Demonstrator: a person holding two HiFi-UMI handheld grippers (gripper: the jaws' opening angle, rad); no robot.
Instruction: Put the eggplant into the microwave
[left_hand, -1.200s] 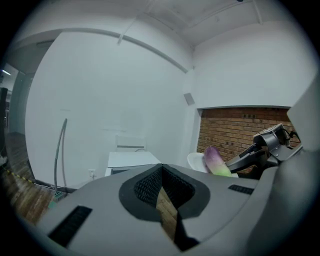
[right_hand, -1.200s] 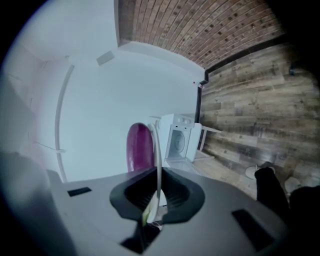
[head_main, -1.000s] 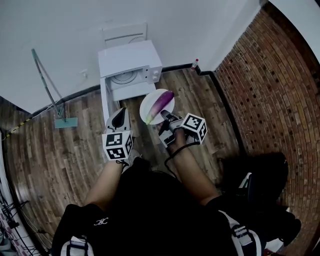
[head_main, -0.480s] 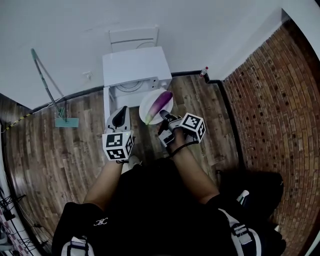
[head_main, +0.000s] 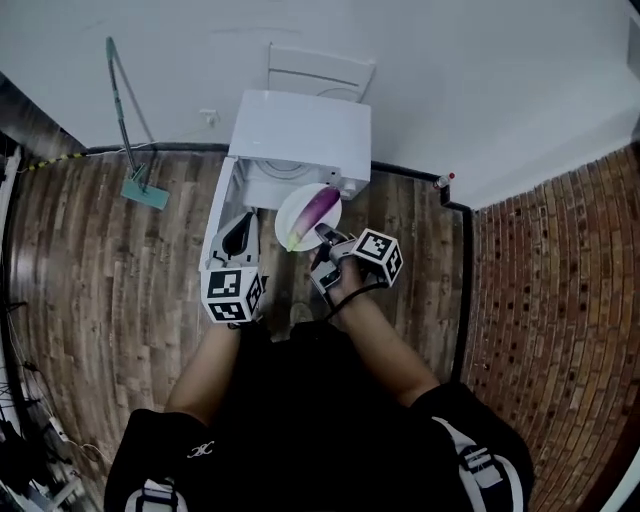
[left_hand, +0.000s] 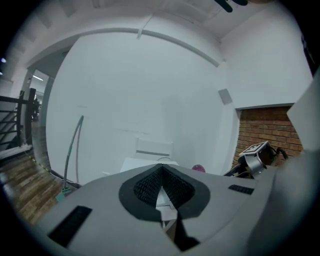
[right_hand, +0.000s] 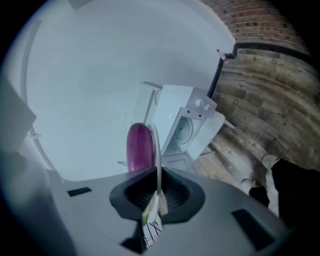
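A purple eggplant (head_main: 319, 207) lies on a white plate (head_main: 297, 213). My right gripper (head_main: 321, 236) is shut on the plate's near rim and holds it level just in front of the white microwave (head_main: 300, 128), whose door (head_main: 222, 203) hangs open to the left. In the right gripper view the plate (right_hand: 156, 145) runs edge-on out of that gripper (right_hand: 157, 194), the eggplant (right_hand: 138, 148) lies on it and the microwave (right_hand: 186, 123) is beyond. My left gripper (head_main: 240, 229) is shut and empty beside the door; in its own view the left gripper (left_hand: 161, 170) points at the microwave (left_hand: 142, 162).
A mop (head_main: 126, 128) leans on the white wall at the left. A white chair (head_main: 320, 68) stands behind the microwave. A small bottle (head_main: 445, 181) sits at the wall corner, with a brick wall (head_main: 565, 300) to the right. The floor is wooden planks.
Both grippers have moved toward the microwave with the plate still held. The plate now overlaps the microwave's open front, and the head view has swung over it.
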